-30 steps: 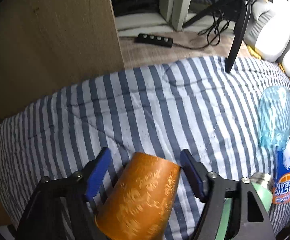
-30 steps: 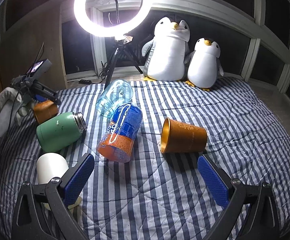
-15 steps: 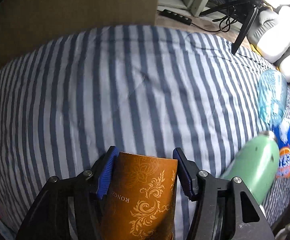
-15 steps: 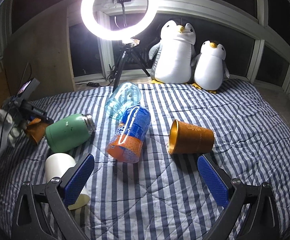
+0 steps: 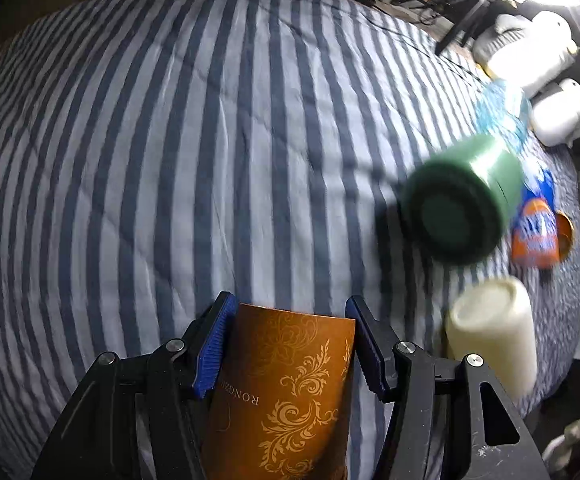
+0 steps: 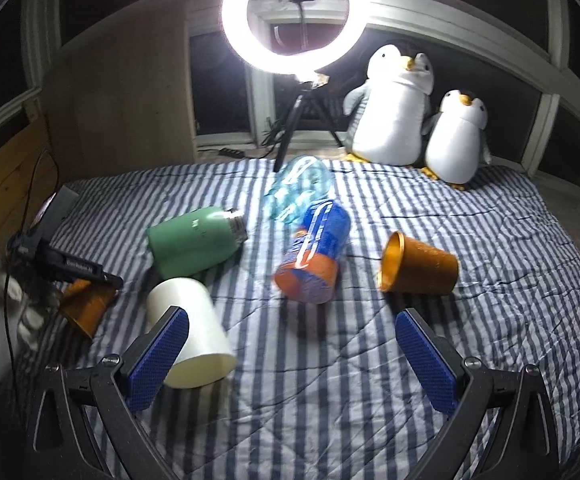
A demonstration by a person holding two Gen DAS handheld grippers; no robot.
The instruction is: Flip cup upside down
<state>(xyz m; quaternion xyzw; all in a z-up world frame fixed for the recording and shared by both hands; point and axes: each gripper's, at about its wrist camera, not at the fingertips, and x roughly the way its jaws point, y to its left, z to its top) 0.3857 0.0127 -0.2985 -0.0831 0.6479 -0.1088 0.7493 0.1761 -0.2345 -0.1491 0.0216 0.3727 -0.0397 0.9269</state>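
My left gripper [image 5: 287,322] is shut on an orange cup with gold scrollwork [image 5: 290,392] and holds it above the striped blanket [image 5: 169,140]. In the right wrist view the same cup [image 6: 85,304] hangs tilted in the left gripper at the far left. A second orange cup [image 6: 420,266] lies on its side at the right of the bed, gold mouth facing left. My right gripper [image 6: 292,356] is open and empty, low over the near part of the bed.
A green flask [image 6: 193,244], a white cup [image 6: 189,336], an orange-blue pack [image 6: 314,258] and a clear blue bottle [image 6: 300,188] lie on the blanket. Two plush penguins [image 6: 394,116] and a ring light [image 6: 296,12] on a tripod stand at the back.
The left gripper closed on the orange cup, lifted it and turned it over the bed's left side. The right gripper drifted left and slightly forward, still open.
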